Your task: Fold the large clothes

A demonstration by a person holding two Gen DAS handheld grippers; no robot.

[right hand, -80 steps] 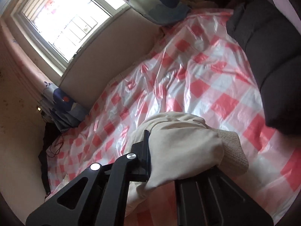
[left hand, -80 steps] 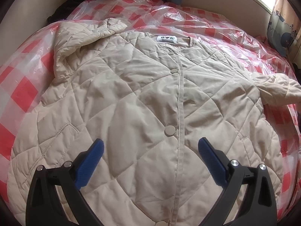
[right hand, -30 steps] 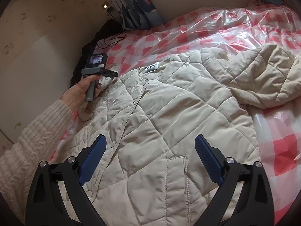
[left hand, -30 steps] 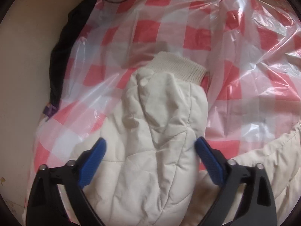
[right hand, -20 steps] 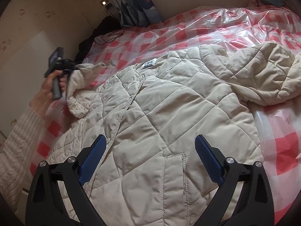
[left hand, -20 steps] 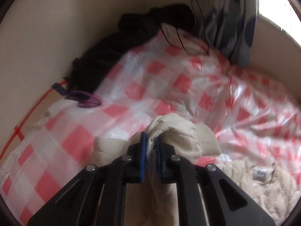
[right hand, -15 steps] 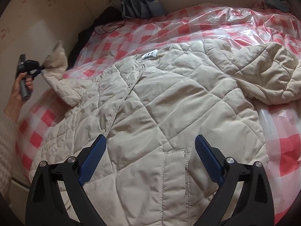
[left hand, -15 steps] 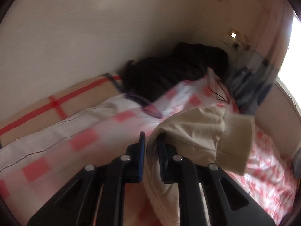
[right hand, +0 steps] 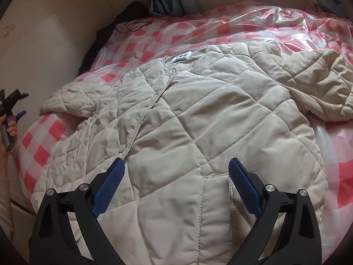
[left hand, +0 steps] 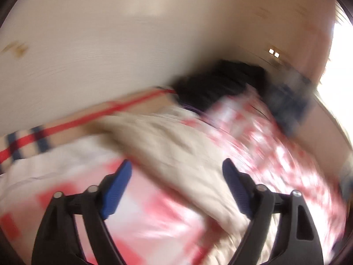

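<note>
Left wrist view first: my left gripper [left hand: 175, 185] has just been opening, and its blue pads now stand wide apart with nothing pinched. Half a second ago they were clamped on the cuffed sleeve; now that sleeve [left hand: 167, 145] lies as a blurred beige band across the middle of the frame, beyond the pads and free of them. The whole picture is smeared, so I cannot tell how flat it has landed. A plaid blanket [left hand: 24, 143] runs along the left edge, and dark clothing [left hand: 211, 86] sits at upper centre.

Right wrist view: my right gripper [right hand: 176, 185] hovers released over the lower front of the quilted jacket [right hand: 209, 121], which lies spread on the plastic-covered checked bedspread [right hand: 253, 15]. The left sleeve [right hand: 70, 103] now rests stretched out toward the left of the frame, and the left gripper [right hand: 18, 105] sits clear of it at the far left edge. The other sleeve [right hand: 320, 84] is still bunched at the right. I judge the jacket nearly laid out, folding not yet begun.
</note>
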